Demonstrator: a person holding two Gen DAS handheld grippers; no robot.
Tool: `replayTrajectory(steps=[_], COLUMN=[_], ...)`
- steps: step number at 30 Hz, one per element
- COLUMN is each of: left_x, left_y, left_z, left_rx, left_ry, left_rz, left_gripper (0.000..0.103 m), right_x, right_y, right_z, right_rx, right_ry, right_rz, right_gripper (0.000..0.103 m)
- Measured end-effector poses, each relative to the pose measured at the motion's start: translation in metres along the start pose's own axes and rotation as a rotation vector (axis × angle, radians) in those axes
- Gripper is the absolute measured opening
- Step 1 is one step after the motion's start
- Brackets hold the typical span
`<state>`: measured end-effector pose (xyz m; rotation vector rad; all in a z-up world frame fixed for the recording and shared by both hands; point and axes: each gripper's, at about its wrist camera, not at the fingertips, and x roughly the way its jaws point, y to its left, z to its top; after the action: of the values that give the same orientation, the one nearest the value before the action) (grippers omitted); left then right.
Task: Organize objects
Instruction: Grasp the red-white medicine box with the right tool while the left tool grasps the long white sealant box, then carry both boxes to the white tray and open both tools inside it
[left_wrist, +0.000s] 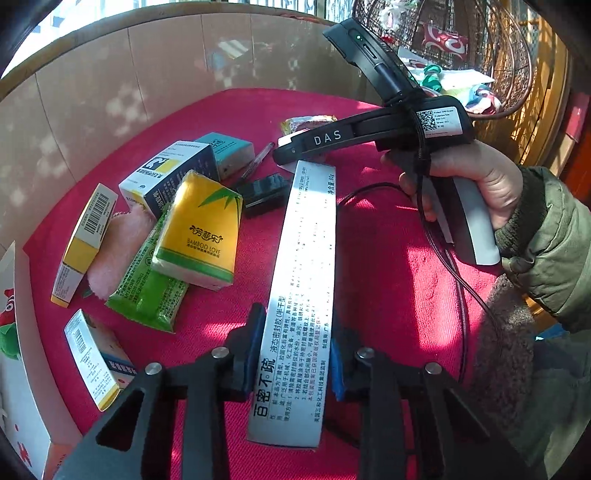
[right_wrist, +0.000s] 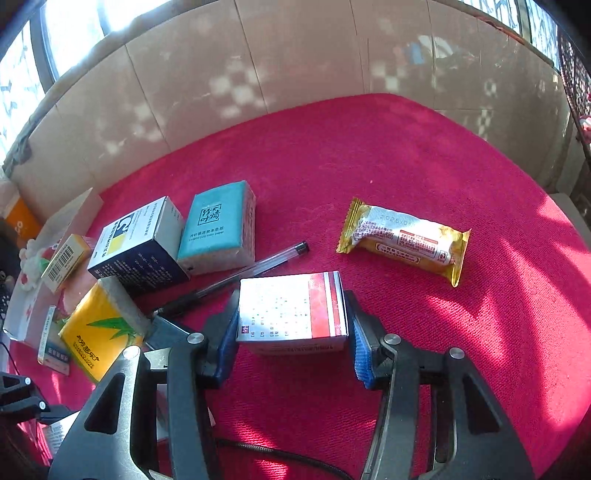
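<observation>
Left wrist: left gripper (left_wrist: 297, 360) fingers (left_wrist: 255, 347) pinching the long white box (left_wrist: 301, 288), lying lengthwise on the red cloth (left_wrist: 388, 266) beside the yellow tissue pack (left_wrist: 201, 229).

Right wrist: right gripper (right_wrist: 291, 339) fingers (right_wrist: 360, 350) bracketing and touching the red-and-white box (right_wrist: 291, 314), resting on the cloth left of the snack packet (right_wrist: 404, 240).

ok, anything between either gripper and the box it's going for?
No. The left gripper already has the long white box between its pads, which sit against the sides. The right gripper likewise brackets the red-and-white box, pads on both sides. Nothing sits in either gap.
</observation>
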<state>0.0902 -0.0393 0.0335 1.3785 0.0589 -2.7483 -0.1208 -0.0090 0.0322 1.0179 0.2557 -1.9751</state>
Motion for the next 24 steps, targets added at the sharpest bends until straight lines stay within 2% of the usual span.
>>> replayTrajectory(steps=[3, 5, 12, 18, 21, 24], left_x=[-0.004, -0.009, -0.047, -0.071, -0.085, -0.095], left_y=[0.002, 0.006, 0.009, 0.026, 0.039, 0.046], left_z=[-0.001, 0.001, 0.005, 0.004, -0.002, -0.003], left_rx=[-0.035, -0.053, -0.103, -0.218, -0.287, -0.315], left_ry=[-0.021, -0.053, -0.219, -0.338, -0.390, -0.424], left_rz=[-0.009, 0.015, 0.097, 0.218, 0.261, 0.291], left_gripper=[0.027, 0.027, 0.027, 0.027, 0.027, 0.027], right_x=[-0.004, -0.010, -0.056, -0.088, -0.098, -0.106], right_y=[-0.003, -0.007, -0.015, 0.007, 0.021, 0.033], right_z=[-0.002, -0.004, 0.002, 0.008, 0.008, 0.009], right_rx=[0.021, 0.039, 0.070, 0.021, -0.013, -0.047], right_ry=[-0.010, -0.024, -0.137, -0.228, -0.257, -0.275], right_rz=[0.005, 0.008, 0.015, 0.031, 0.053, 0.074], right_gripper=[0.051, 0.051, 0.050, 0.050, 0.051, 0.051])
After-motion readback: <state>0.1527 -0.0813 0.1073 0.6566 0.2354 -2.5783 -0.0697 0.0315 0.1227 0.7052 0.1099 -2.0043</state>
